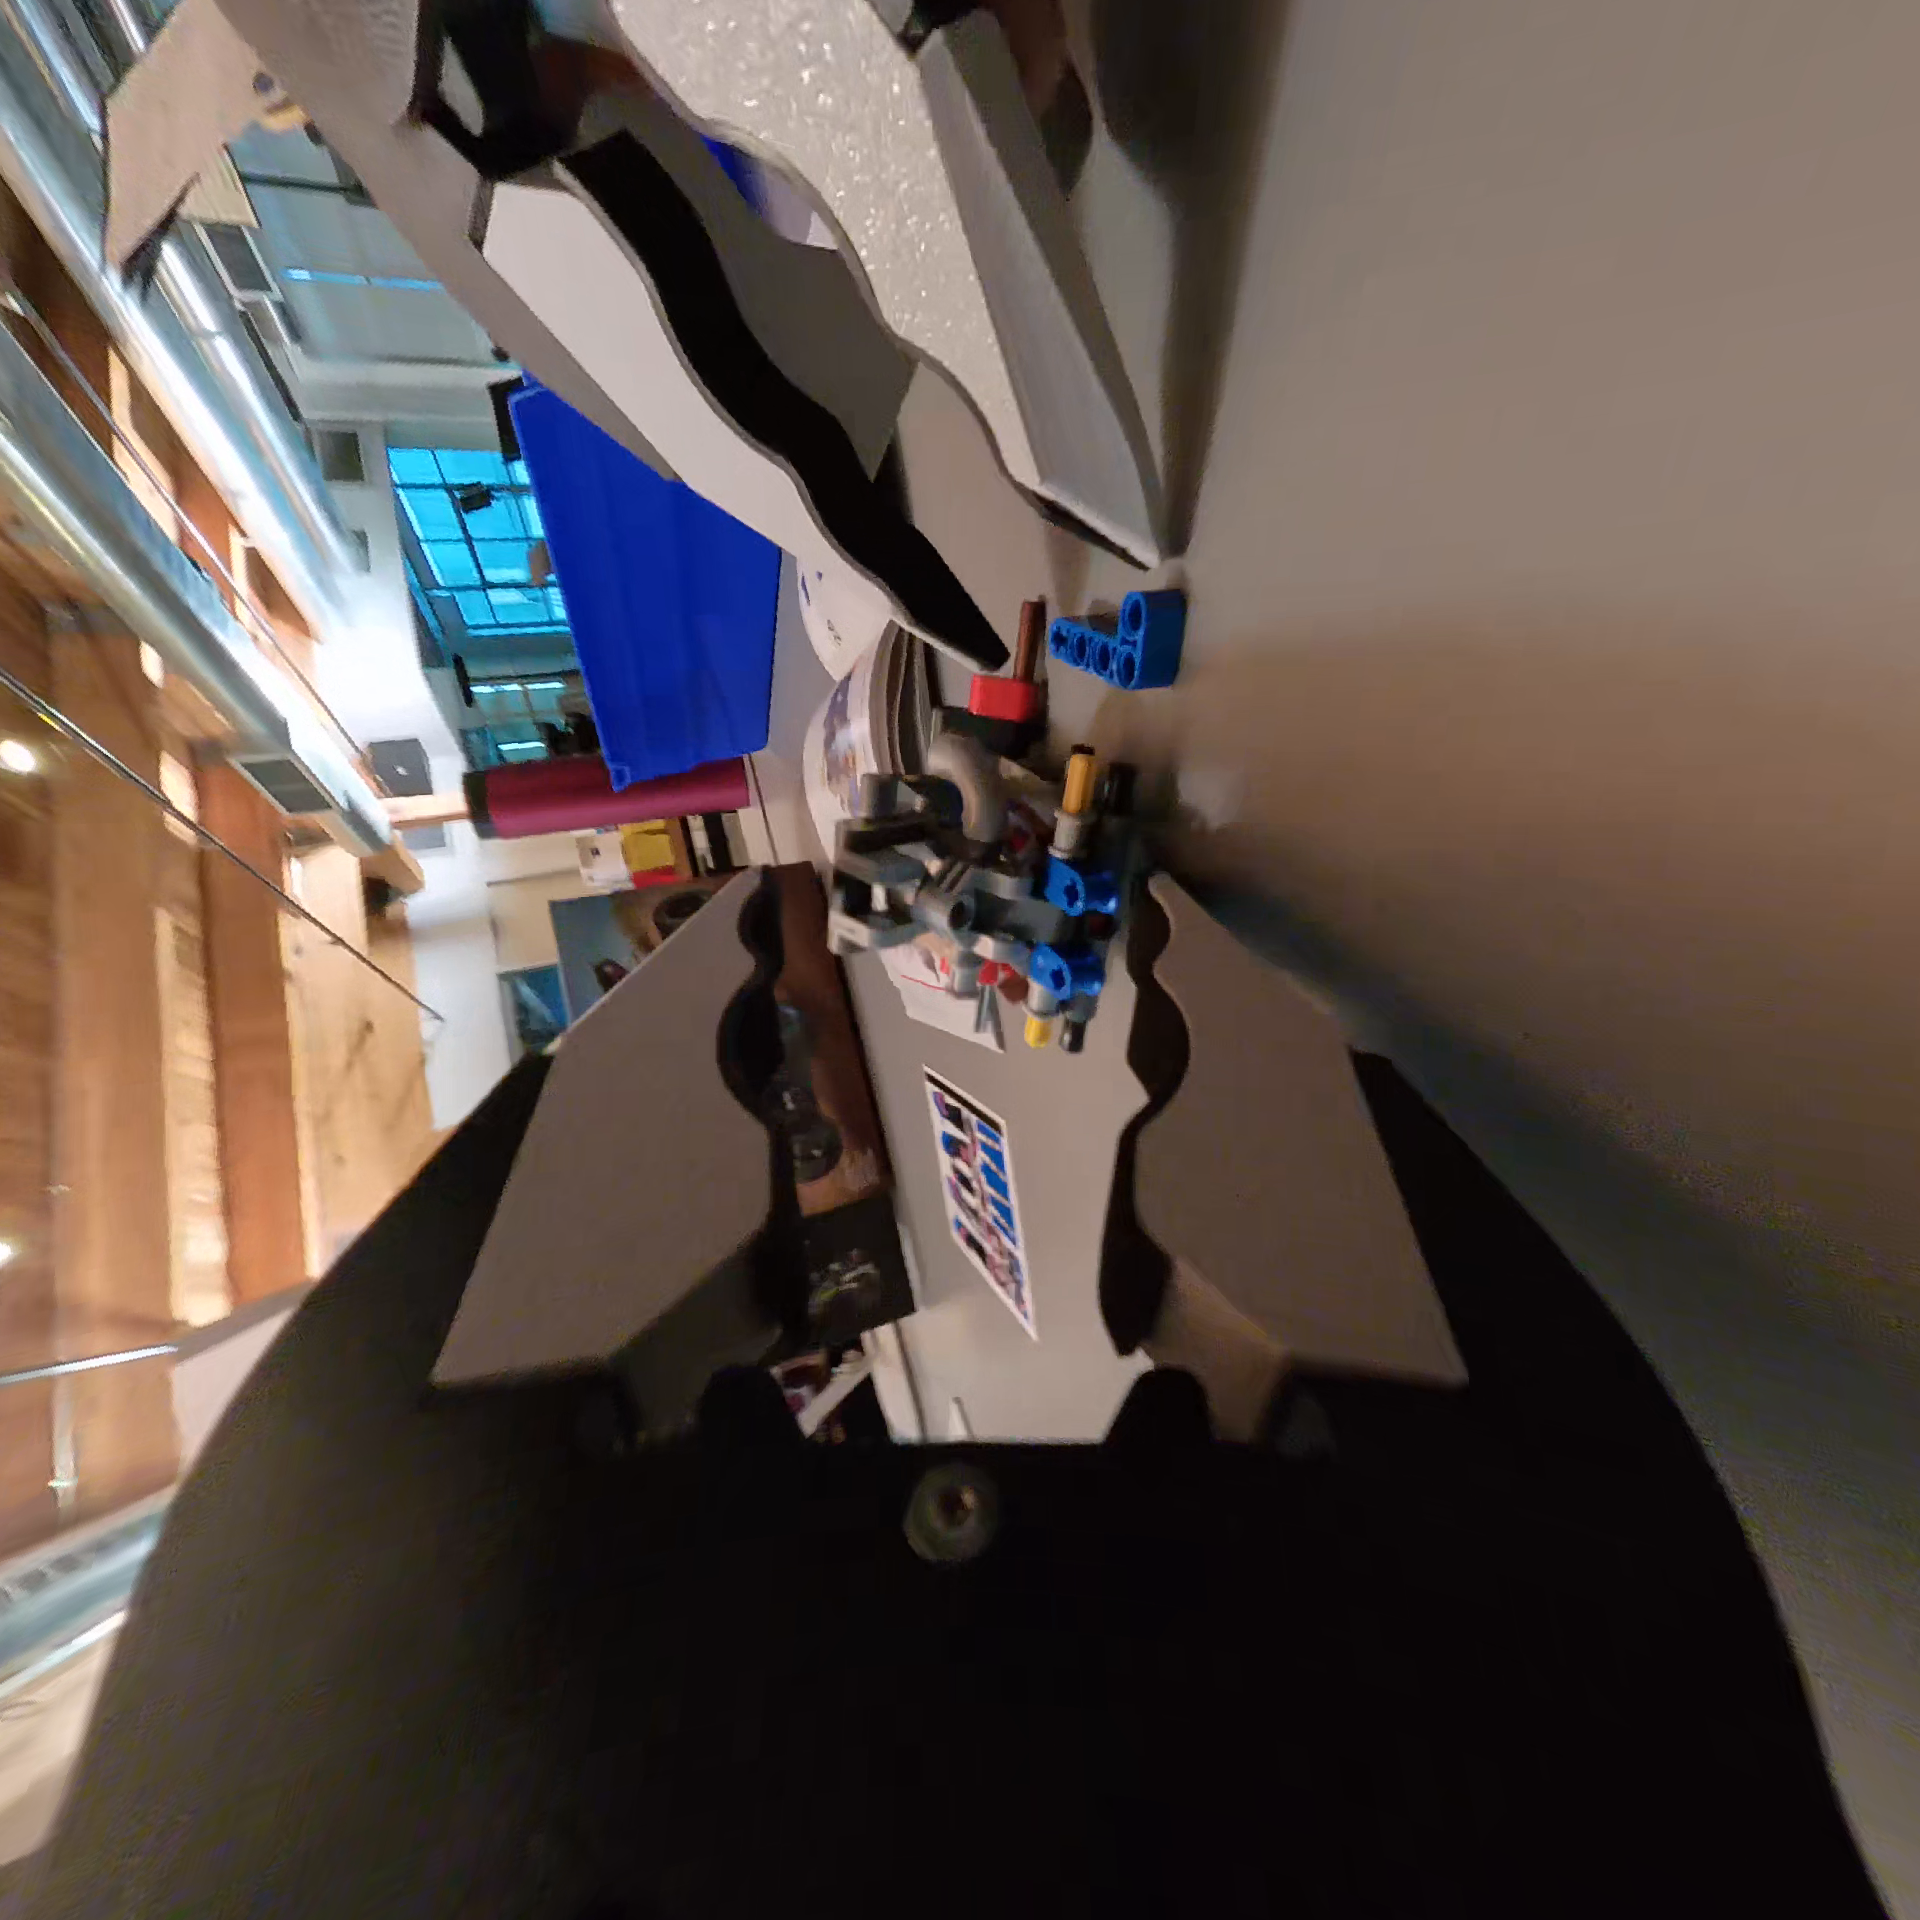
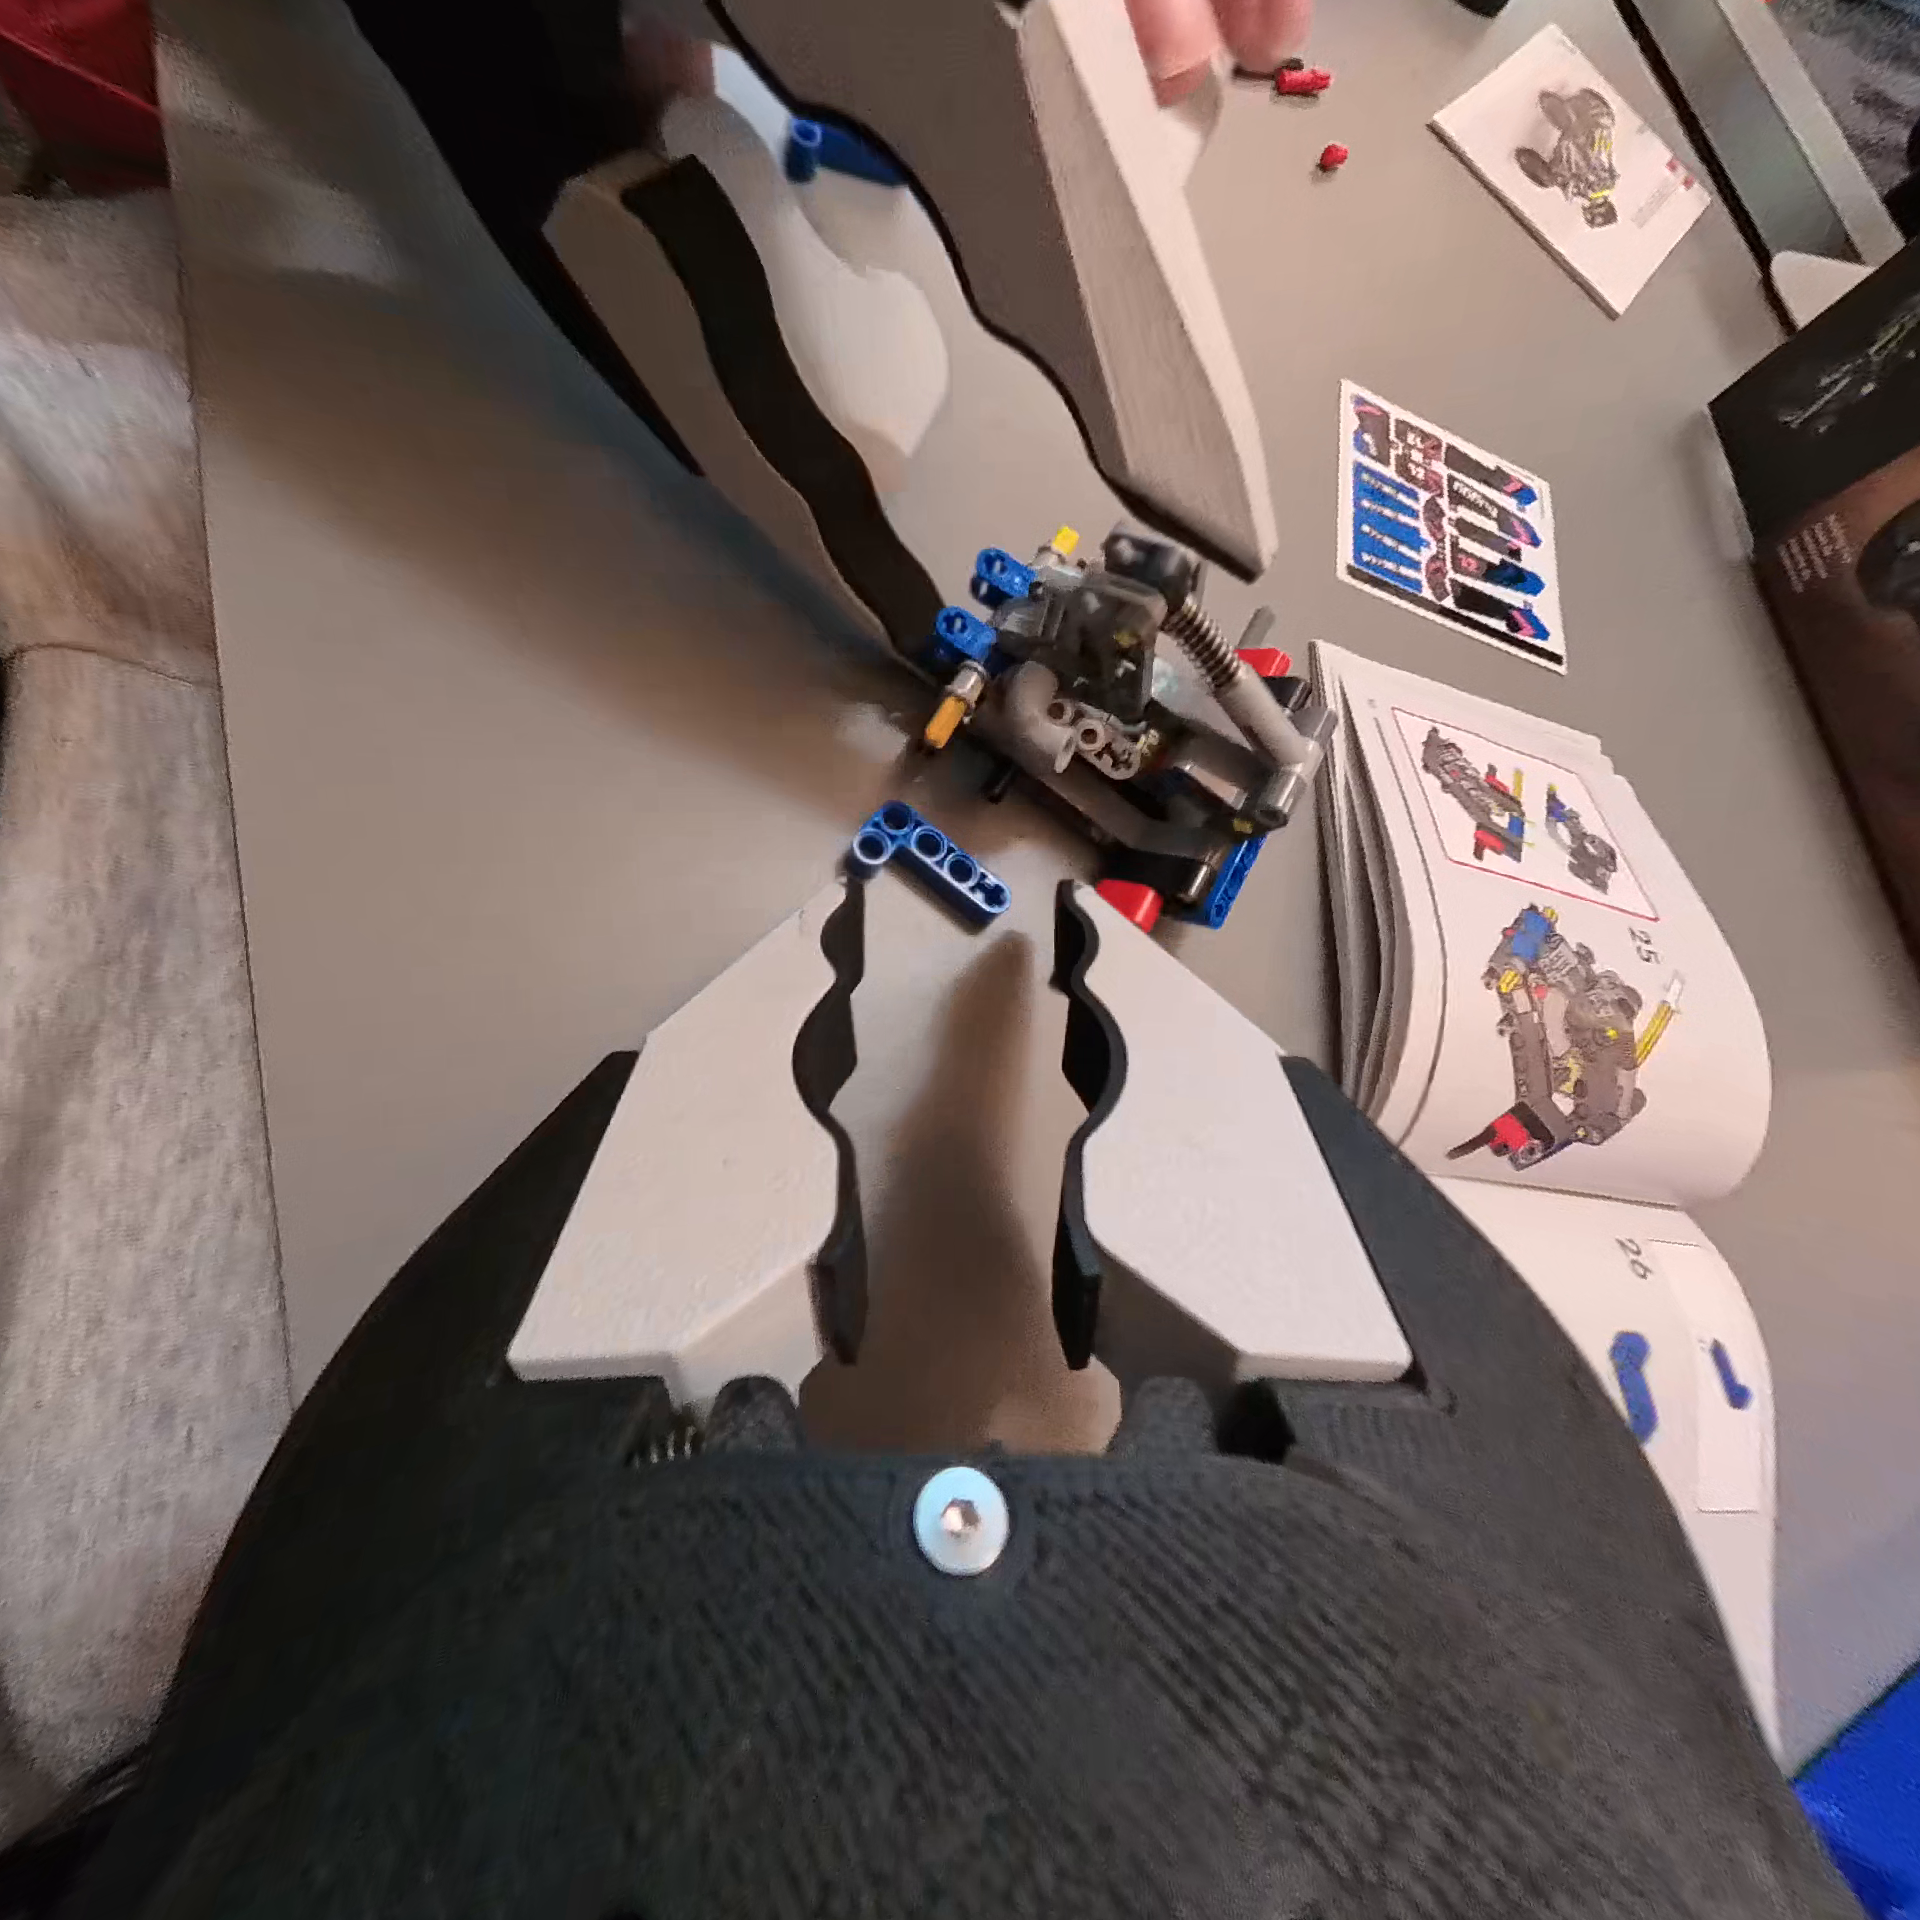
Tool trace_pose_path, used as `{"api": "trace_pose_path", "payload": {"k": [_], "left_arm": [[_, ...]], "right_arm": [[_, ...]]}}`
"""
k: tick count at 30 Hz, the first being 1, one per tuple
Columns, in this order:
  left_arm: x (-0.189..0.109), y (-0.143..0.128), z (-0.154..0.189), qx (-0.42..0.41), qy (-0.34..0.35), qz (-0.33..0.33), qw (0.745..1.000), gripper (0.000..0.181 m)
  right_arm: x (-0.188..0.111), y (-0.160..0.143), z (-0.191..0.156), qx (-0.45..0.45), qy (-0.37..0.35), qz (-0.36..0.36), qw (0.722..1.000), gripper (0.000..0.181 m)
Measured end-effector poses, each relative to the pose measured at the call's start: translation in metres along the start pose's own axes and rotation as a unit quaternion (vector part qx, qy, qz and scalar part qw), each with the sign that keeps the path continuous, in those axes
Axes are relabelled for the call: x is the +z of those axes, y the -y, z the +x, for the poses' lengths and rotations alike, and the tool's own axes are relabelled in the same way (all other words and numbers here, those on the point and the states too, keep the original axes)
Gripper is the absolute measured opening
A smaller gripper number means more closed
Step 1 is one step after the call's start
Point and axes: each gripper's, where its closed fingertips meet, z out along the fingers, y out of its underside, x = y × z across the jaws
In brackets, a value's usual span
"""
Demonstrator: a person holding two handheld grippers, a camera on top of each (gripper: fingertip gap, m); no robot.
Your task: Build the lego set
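Observation:
A half-built lego assembly [image 2: 1112,696] of grey, black and blue parts with a spring and yellow-tipped axles stands on the grey table [image 2: 468,623]. It also shows in the left wrist view [image 1: 966,883]. My left gripper [image 1: 956,883] is open, with a fingertip on either side of the assembly; it also shows in the right wrist view [image 2: 1081,613]. A loose blue L-shaped beam [image 2: 930,868] lies flat in front of the assembly. My right gripper [image 2: 958,894] is open and empty, its tips just short of that beam. In the left wrist view the right gripper [image 1: 1081,613] straddles the beam [image 1: 1117,644].
An open instruction booklet [image 2: 1507,935] lies right of the assembly, a sticker sheet [image 2: 1449,530] behind it, and a small leaflet [image 2: 1569,166] and red bits [image 2: 1299,78] farther back. A dark box [image 2: 1829,499] stands at the right. A blue bin [image 1: 665,623] is beyond. The table edge runs along the left. The grippers' ends are close to 5 cm from one another.

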Motion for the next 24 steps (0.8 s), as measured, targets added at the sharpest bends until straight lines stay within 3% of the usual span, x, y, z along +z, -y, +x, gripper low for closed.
{"api": "trace_pose_path", "payload": {"k": [7, 10, 15, 19, 24], "left_arm": [[0.014, -0.01, -0.002, 0.074, 0.023, -0.05, 0.996, 0.053], [0.016, -0.011, -0.004, 0.057, 0.03, -0.052, 0.997, 0.052], [0.007, -0.009, -0.015, -0.119, 0.003, 0.004, 0.993, 0.052], [-0.003, -0.013, -0.028, -0.272, -0.012, 0.057, 0.96, 0.053], [-0.008, -0.018, -0.03, -0.376, -0.024, 0.108, 0.92, 0.052]], "right_arm": [[0.002, 0.002, -0.002, 0.019, 0.019, 0.018, 0.999, 0.033], [0.0, 0.001, 0.001, 0.036, 0.009, 0.012, 0.999, 0.035], [-0.016, 0.006, 0.0, 0.066, -0.013, 0.025, 0.997, 0.038], [-0.021, 0.008, -0.005, 0.026, -0.014, 0.034, 0.999, 0.032], [-0.016, -0.013, 0.008, -0.091, -0.044, -0.045, 0.994, 0.032]]}}
